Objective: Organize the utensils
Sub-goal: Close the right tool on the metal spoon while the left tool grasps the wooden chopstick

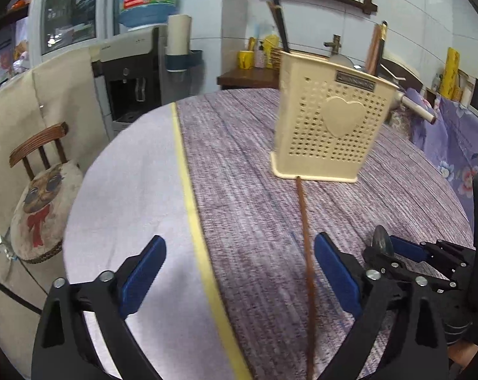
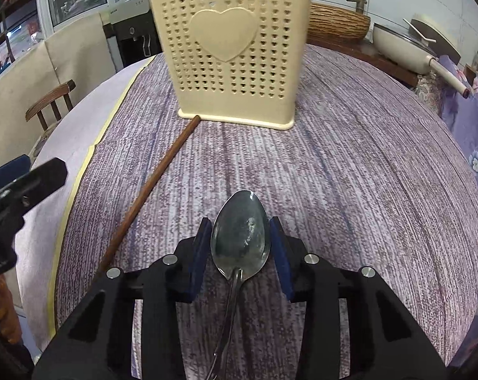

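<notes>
A cream plastic utensil holder, perforated and bearing a raised heart, is stood upright on the counter; its top edge is cut off in the right wrist view. A thin brown wooden chopstick is laid with its far tip touching the holder's base, its near end lost below the frame. The left gripper is spread wide around the chopstick, untouched by either pad. The right gripper is drawn in about a metal spoon; whether the bowl is actually pinched cannot be told, and the handle is partly hidden.
</notes>
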